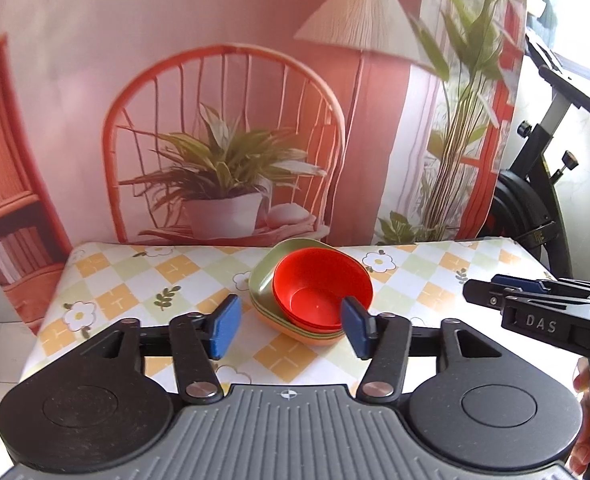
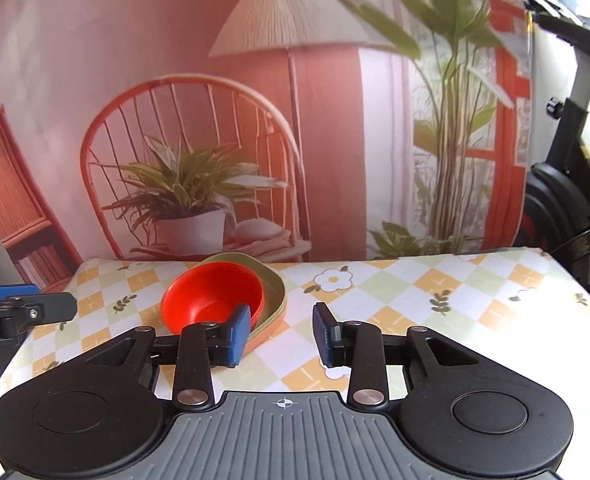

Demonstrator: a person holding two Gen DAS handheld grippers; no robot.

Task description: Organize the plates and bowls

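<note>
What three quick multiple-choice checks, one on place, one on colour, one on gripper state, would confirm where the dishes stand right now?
1. Where does the red bowl sit?
A. Alone on the tablecloth
B. Nested on top of the stack of plates
C. Held in a gripper

2. What colour is the top plate just under the bowls?
A. Blue
B. White
C. Green

3. How is the left gripper?
A. Open, holding nothing
B. Shut on the bowl
C. Shut on a plate

Answers:
1 B, the bowl rests inside the plates' rim in both views.
2 C, a green rim shows around the bowl.
3 A, its blue pads stand wide apart with only the stack beyond them. The right gripper is open too, with tablecloth showing in the gap.
</note>
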